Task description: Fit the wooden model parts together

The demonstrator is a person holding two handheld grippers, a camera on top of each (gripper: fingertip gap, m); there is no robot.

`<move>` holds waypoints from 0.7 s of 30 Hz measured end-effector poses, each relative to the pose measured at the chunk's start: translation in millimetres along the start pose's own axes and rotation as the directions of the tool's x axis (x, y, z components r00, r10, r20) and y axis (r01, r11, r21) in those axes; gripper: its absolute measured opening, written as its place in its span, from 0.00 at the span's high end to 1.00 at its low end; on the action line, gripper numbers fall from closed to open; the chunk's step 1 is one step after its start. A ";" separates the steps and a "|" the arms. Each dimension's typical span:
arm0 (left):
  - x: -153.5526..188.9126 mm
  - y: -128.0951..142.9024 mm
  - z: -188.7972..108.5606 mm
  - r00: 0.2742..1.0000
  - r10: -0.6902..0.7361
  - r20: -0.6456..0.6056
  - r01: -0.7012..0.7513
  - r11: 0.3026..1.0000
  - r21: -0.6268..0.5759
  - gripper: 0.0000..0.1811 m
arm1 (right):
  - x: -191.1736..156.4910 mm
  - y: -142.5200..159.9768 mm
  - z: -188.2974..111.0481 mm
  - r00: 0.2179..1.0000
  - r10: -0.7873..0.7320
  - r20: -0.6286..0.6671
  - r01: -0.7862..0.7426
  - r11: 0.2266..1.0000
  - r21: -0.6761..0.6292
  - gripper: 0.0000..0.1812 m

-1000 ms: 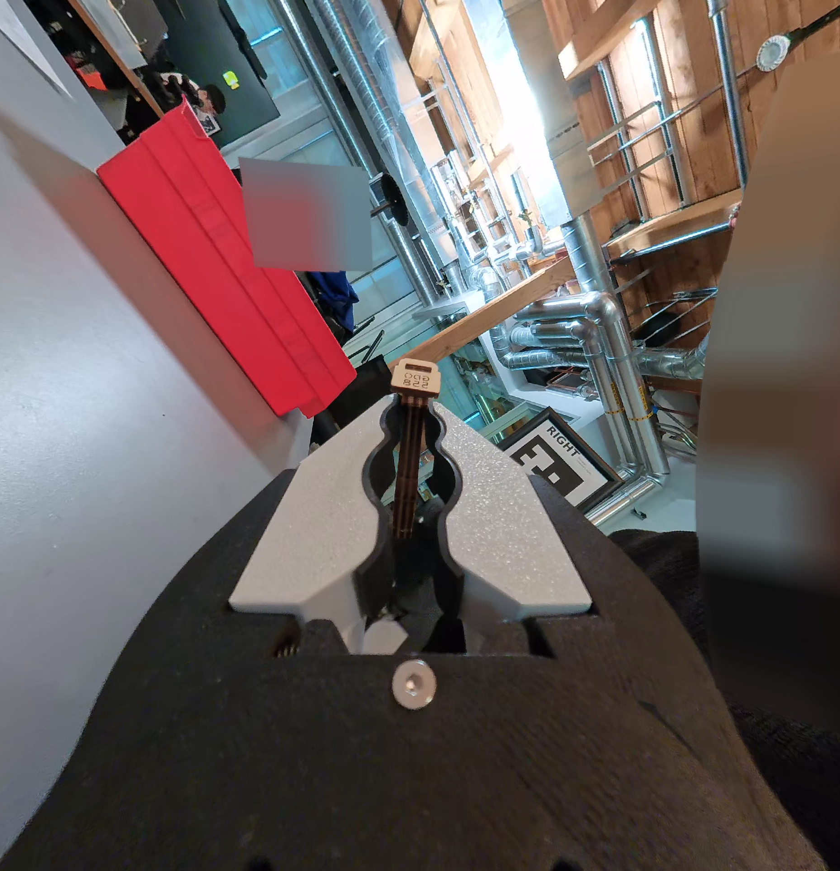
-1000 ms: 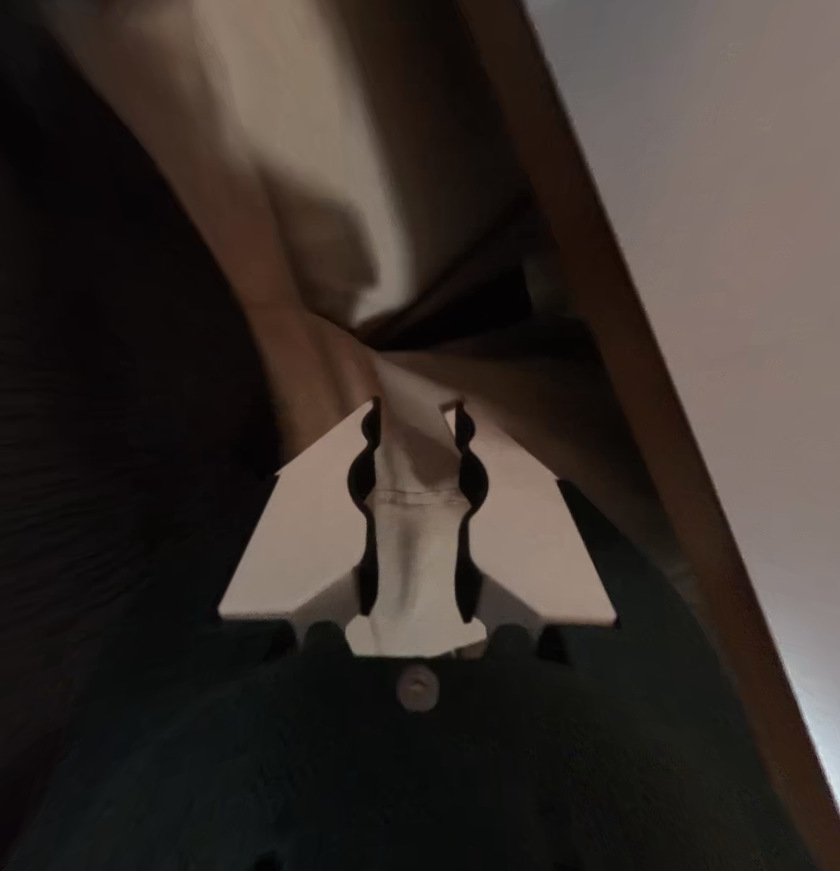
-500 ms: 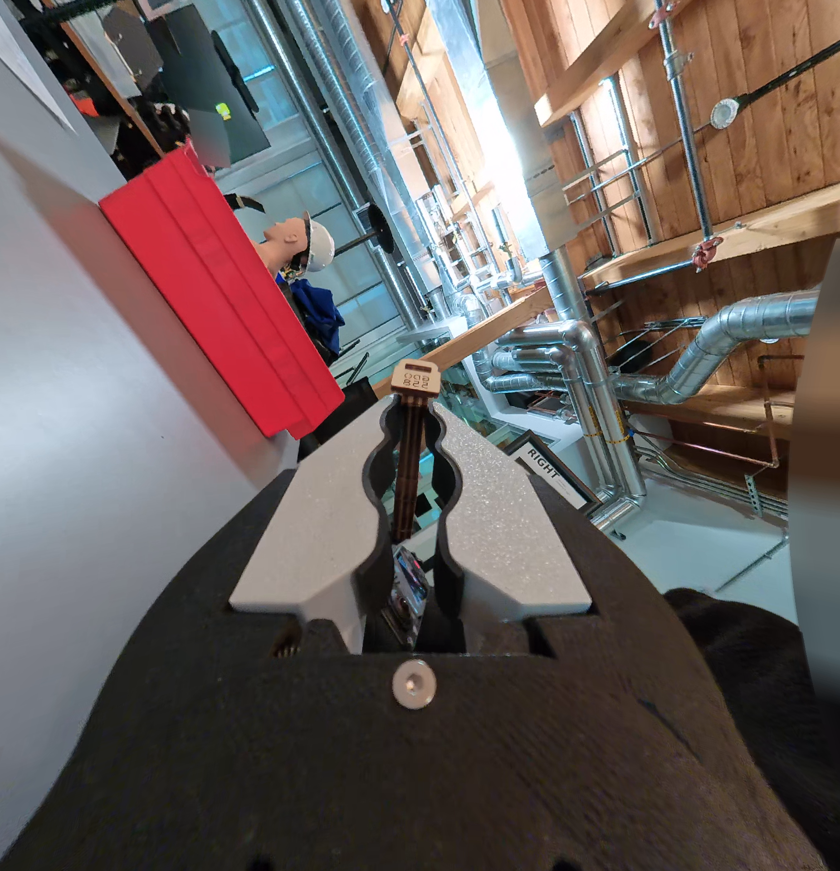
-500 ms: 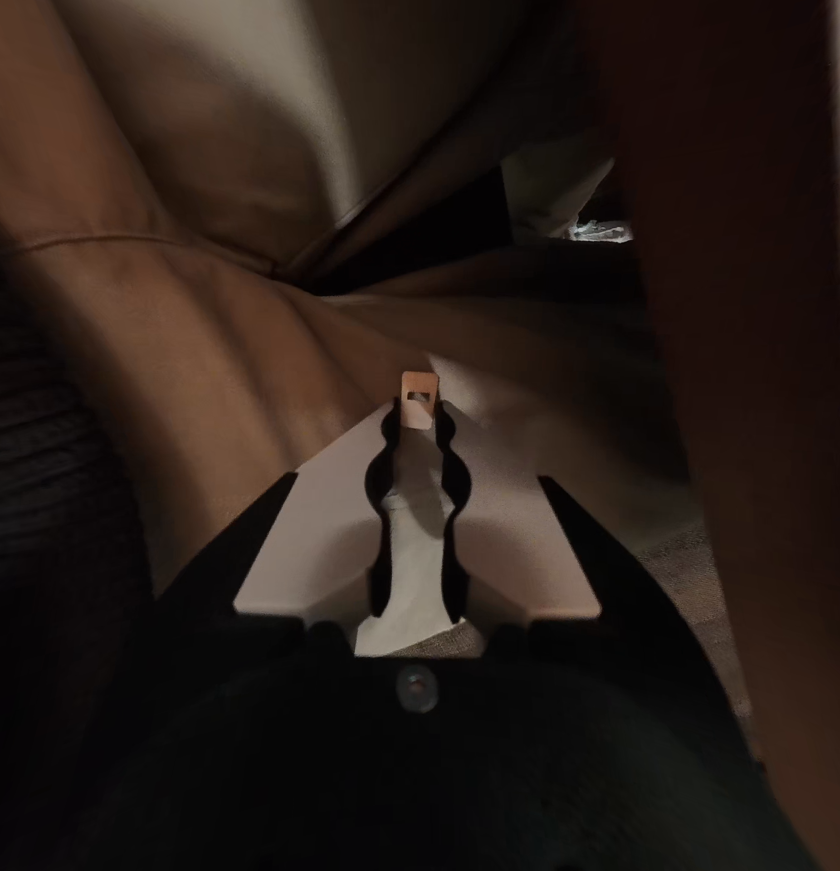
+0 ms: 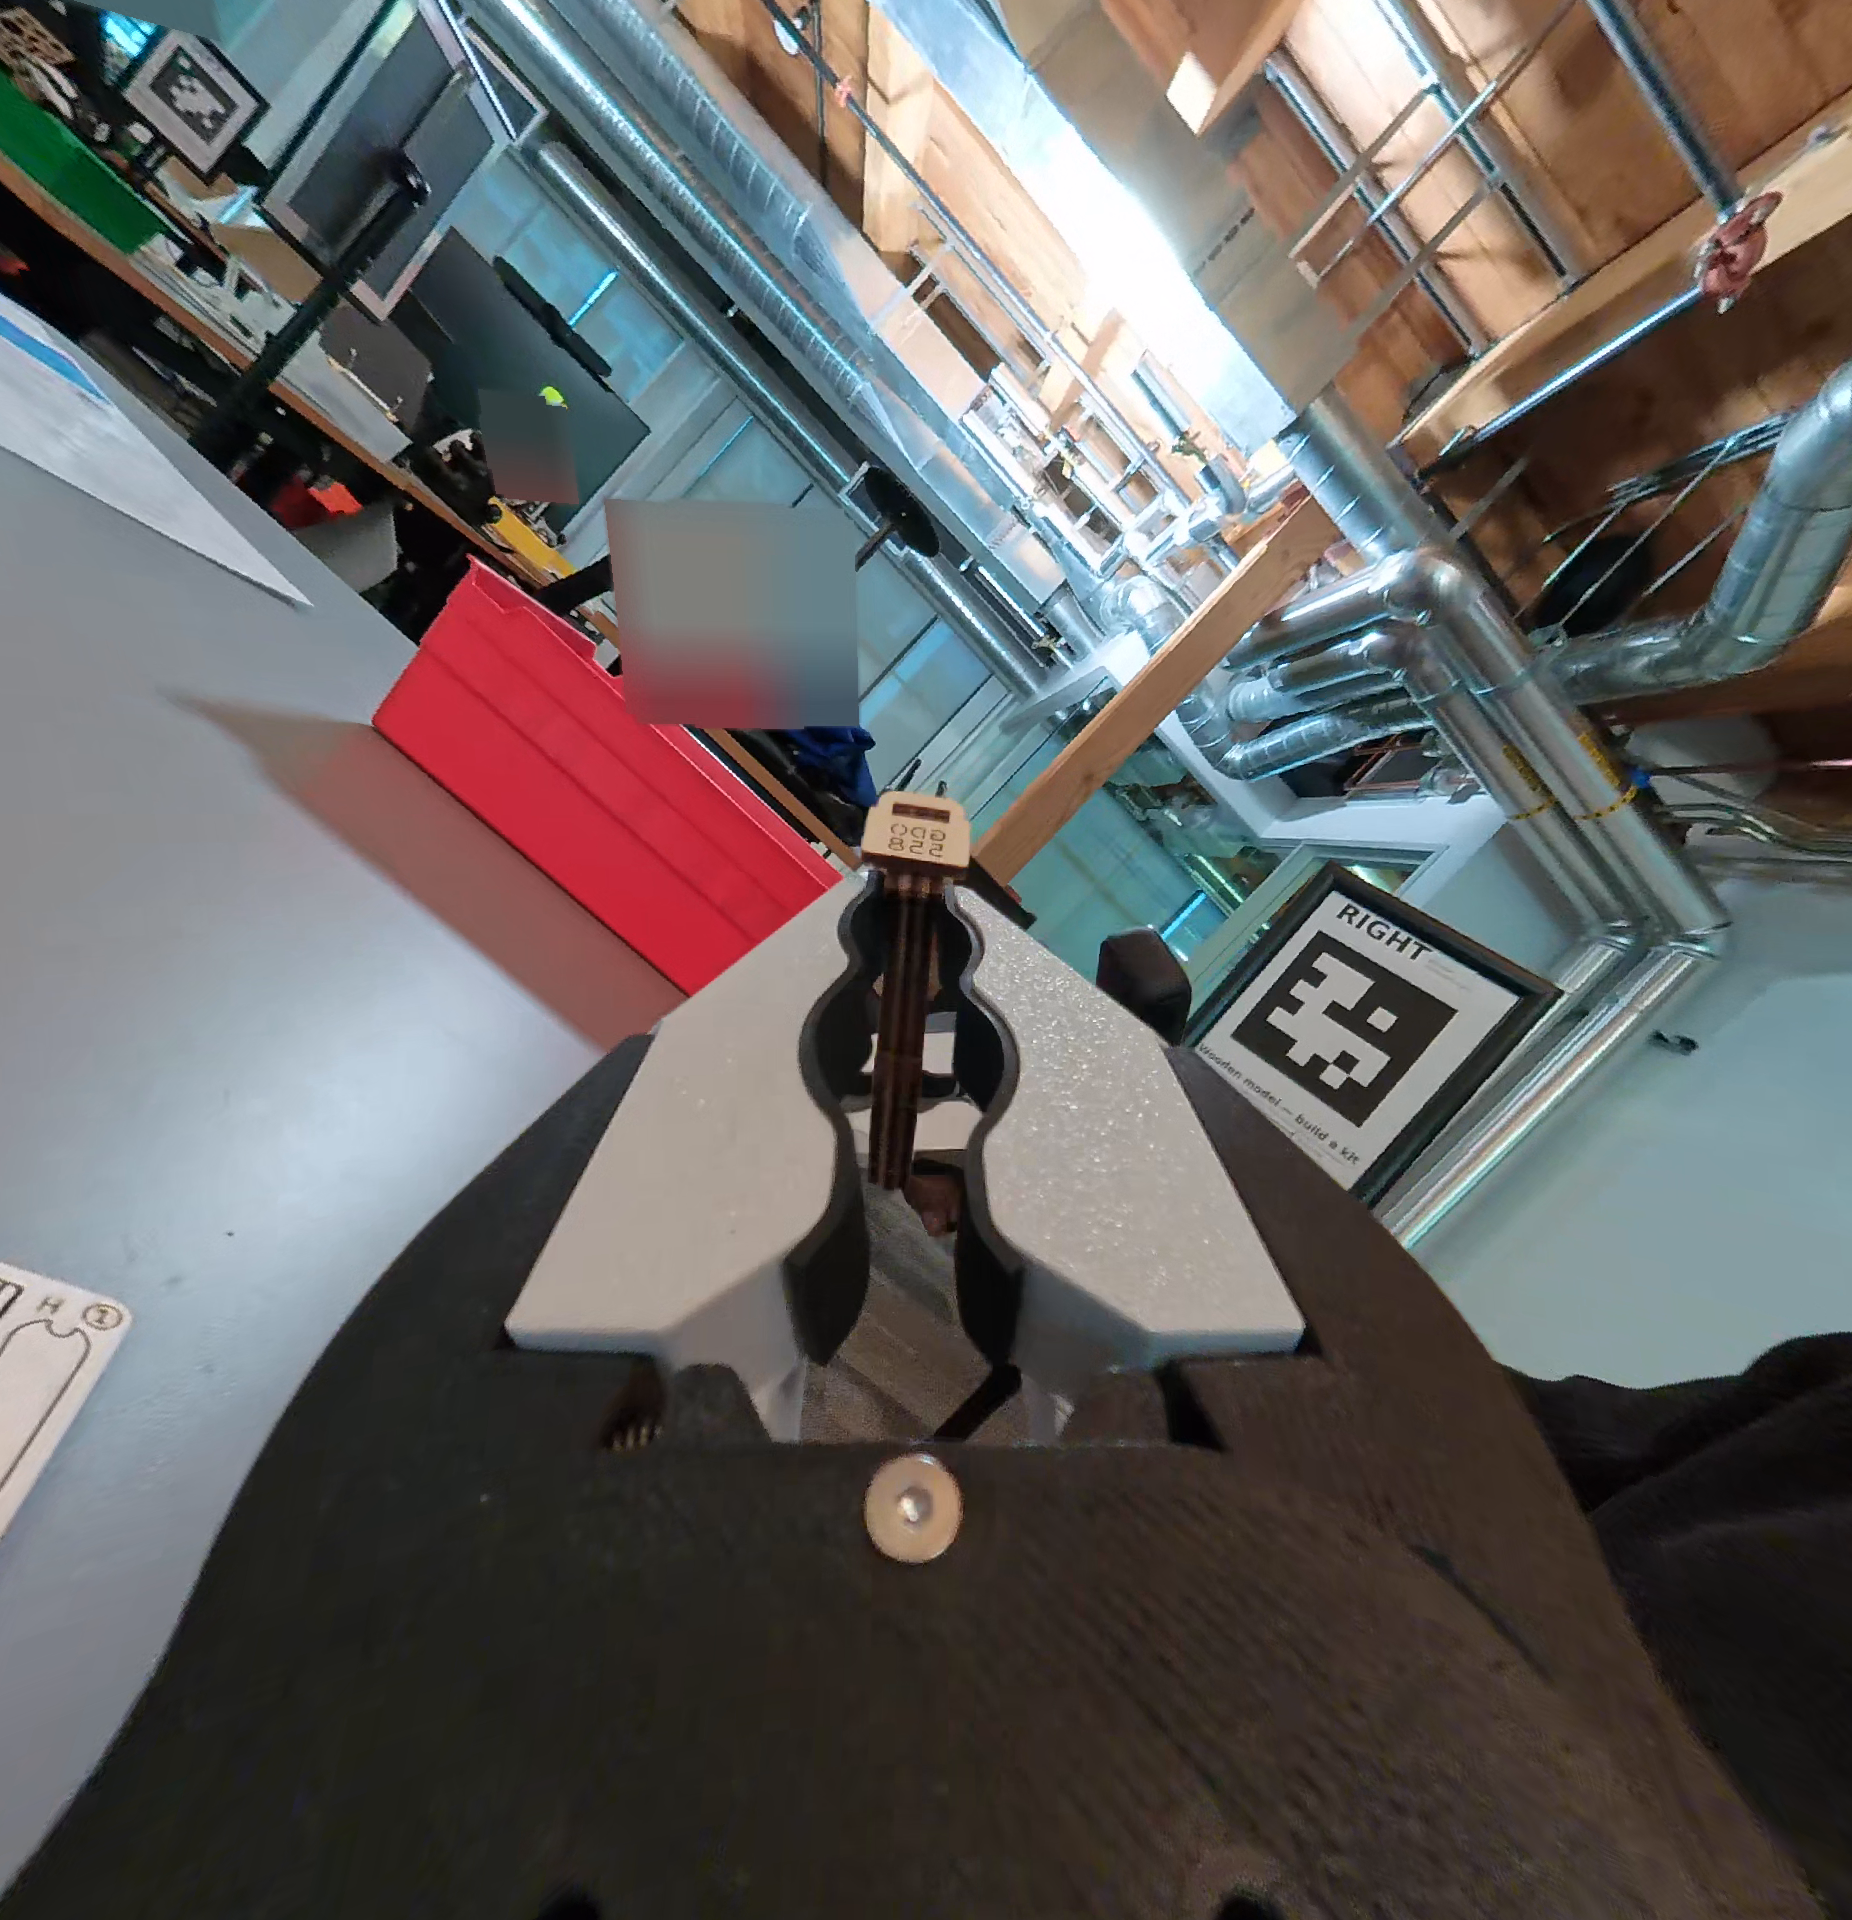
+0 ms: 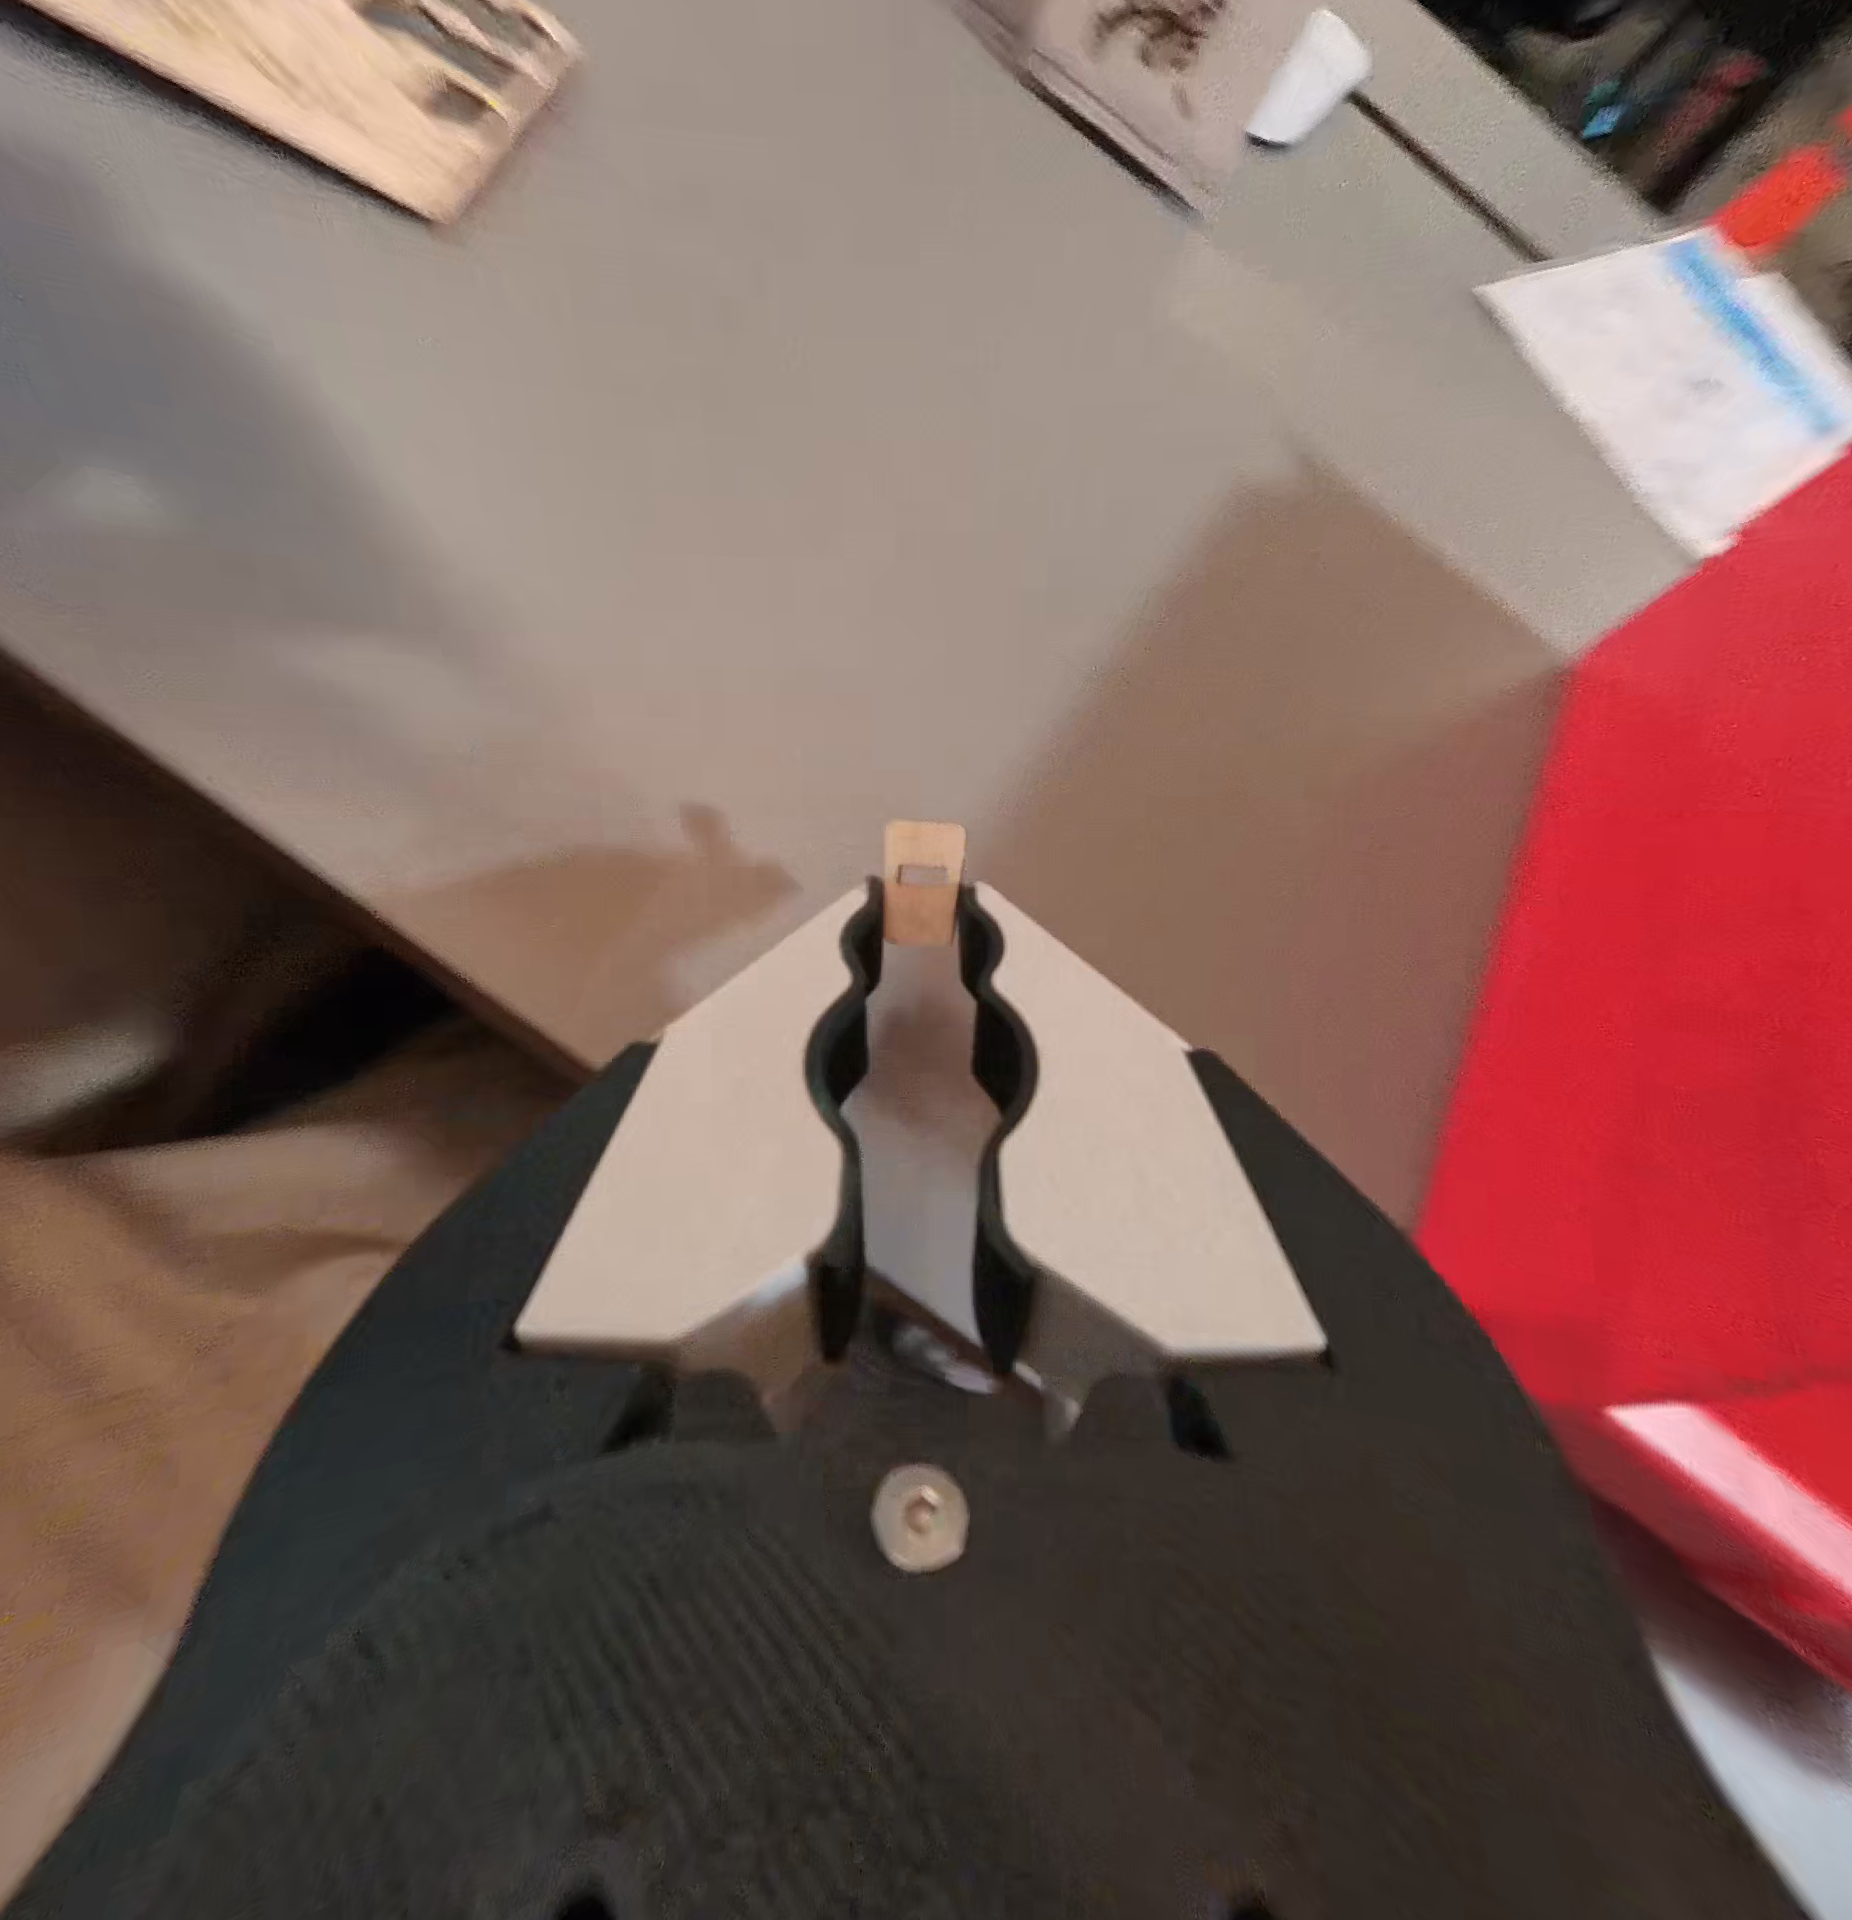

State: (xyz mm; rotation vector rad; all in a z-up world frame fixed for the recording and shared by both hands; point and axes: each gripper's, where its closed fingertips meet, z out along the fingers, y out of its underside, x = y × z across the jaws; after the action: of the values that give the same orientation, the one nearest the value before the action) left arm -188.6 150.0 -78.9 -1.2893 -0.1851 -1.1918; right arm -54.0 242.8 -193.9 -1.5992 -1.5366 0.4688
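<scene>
Over the grey worktop [image 6: 693, 436], where half a second ago it faced a dim underside: right gripper [image 6: 924, 894], jaws pinching a small slotted wooden tab [image 6: 923, 883]. Left gripper [image 5: 914, 894]: jaws unchanged, clamped on a stacked wooden part [image 5: 906, 1029]; red bin [image 5: 610, 769] beyond.

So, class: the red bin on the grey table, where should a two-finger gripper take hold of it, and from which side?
Probably the red bin's thin top rim, from above, one finger inside: its broad ribbed wall looks too wide for two fingers to span.
</scene>
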 end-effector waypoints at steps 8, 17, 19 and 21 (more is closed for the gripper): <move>5.2 -2.2 -14.0 0.991 0.122 0.064 -0.121 0.993 -0.010 0.97 | 4.2 -3.7 20.4 0.770 -0.576 -0.275 0.527 0.816 -0.236 0.92; 10.3 -7.9 -41.9 0.982 0.141 0.125 -0.146 0.989 0.031 0.97 | -8.1 -17.3 4.7 0.976 -0.175 -0.126 0.178 0.984 0.008 0.77; 9.9 -8.6 -44.0 0.983 0.134 0.128 -0.140 0.989 0.037 0.97 | -7.9 -10.0 5.1 0.996 -0.075 -0.054 0.075 0.997 0.009 0.79; 9.4 -7.8 -42.8 0.984 0.127 0.125 -0.132 0.991 0.036 0.97 | -23.9 -13.6 8.4 0.998 -0.004 0.064 0.002 0.999 0.043 0.77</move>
State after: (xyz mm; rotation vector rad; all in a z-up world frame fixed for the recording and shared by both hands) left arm -211.1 111.8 -82.4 -1.3164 -0.2124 -0.9943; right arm -73.1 221.3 -194.9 -1.5620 -1.5662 0.5532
